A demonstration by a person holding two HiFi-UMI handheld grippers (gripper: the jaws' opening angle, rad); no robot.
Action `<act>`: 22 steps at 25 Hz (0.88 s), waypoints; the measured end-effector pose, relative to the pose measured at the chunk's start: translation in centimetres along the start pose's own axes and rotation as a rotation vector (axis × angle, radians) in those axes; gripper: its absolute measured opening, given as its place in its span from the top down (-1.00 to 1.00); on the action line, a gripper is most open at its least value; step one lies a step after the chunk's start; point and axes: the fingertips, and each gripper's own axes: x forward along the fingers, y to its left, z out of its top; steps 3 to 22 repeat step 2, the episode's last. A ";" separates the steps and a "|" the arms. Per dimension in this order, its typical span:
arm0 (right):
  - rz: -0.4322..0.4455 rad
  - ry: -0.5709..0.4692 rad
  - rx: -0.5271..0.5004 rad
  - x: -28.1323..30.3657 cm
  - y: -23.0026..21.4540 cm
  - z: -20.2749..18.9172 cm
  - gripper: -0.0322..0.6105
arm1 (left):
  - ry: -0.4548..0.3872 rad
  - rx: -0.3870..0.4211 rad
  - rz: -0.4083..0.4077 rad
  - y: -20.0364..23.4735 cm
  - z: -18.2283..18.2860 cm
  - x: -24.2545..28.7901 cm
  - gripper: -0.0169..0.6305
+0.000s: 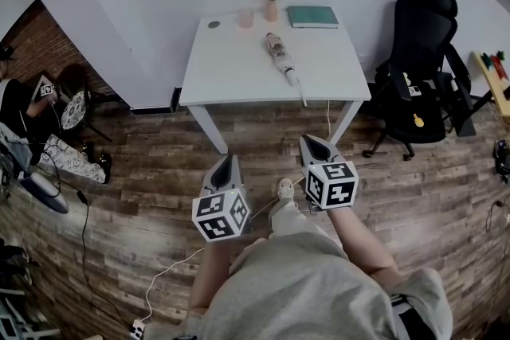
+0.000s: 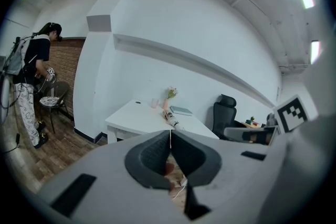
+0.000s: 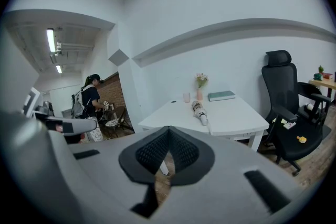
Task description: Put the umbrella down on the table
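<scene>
On smooth white table (image 1: 231, 68), folded umbrella (image 1: 282, 57)

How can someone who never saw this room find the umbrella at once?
Look at the white table against the wall, left of the black office chair. The folded umbrella lies flat near its middle. Unlike the cup, vase and green book at the back edge, it is long and narrow.

Both arms reach forward, side by side; the left tool (image 1: 226, 164) and right tool (image 1: 313, 144) are closed, empty, tilted slightly downward.
</scene>
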 end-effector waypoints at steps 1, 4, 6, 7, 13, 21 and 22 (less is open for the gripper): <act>0.000 -0.001 0.000 0.0 0.0 0.0 0.90 | 0.001 0.000 0.000 0.0 0.0 0.0 0.92; 0.000 -0.001 0.000 0.0 -0.1 0.0 0.90 | 0.001 0.001 -0.001 -0.1 0.0 0.1 0.92; 0.000 -0.001 0.000 0.0 -0.1 0.0 0.90 | 0.001 0.001 -0.001 -0.1 0.0 0.1 0.92; 0.000 -0.001 0.000 0.0 -0.1 0.0 0.90 | 0.001 0.001 -0.001 -0.1 0.0 0.1 0.92; 0.000 -0.001 0.000 0.0 -0.1 0.0 0.90 | 0.001 0.001 -0.001 -0.1 0.0 0.1 0.92; 0.000 -0.001 0.000 0.0 -0.1 0.0 0.90 | 0.001 0.001 -0.001 -0.1 0.0 0.1 0.92; 0.000 -0.001 0.000 0.0 -0.1 0.0 0.90 | 0.001 0.001 -0.001 -0.1 0.0 0.1 0.92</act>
